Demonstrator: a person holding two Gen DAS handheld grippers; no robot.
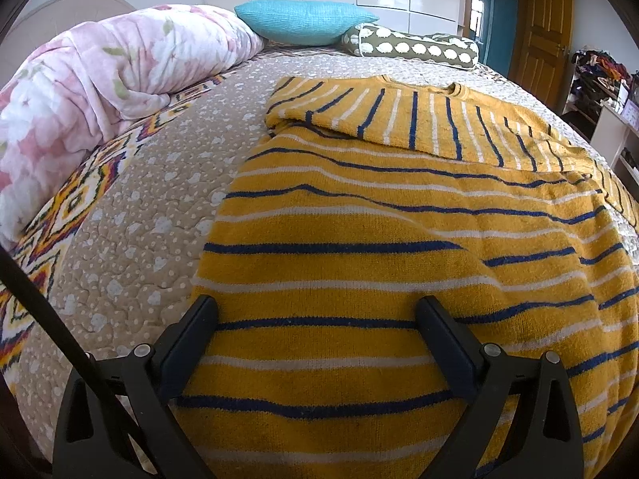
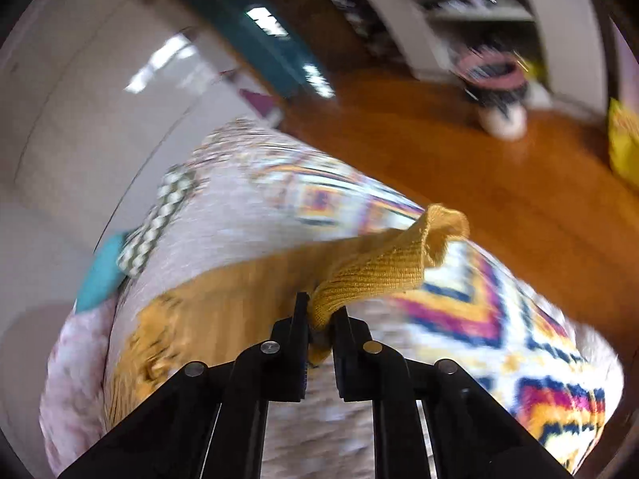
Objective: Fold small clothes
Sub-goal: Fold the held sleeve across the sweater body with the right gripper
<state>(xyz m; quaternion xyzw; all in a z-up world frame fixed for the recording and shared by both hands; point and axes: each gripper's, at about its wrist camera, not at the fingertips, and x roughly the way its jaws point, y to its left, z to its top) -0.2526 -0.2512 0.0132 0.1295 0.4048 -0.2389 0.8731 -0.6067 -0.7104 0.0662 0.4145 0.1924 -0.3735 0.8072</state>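
A yellow knit sweater (image 1: pixel 359 215) with blue and white stripes lies flat on the bed (image 1: pixel 151 207). One sleeve is folded across its chest. My left gripper (image 1: pixel 315 311) is open just above the sweater's lower part, one finger at its left edge. My right gripper (image 2: pixel 321 315) is shut on the ribbed cuff of the other sleeve (image 2: pixel 379 267) and holds it lifted above the bed; this view is motion-blurred.
A pink floral quilt (image 1: pixel 100 88) is bunched at the bed's left. A teal pillow (image 1: pixel 303 20) and a patterned bolster (image 1: pixel 415 46) lie at the head. Wooden floor (image 2: pixel 459 167), a door (image 1: pixel 543 32) and shelves (image 1: pixel 611 119) are to the right.
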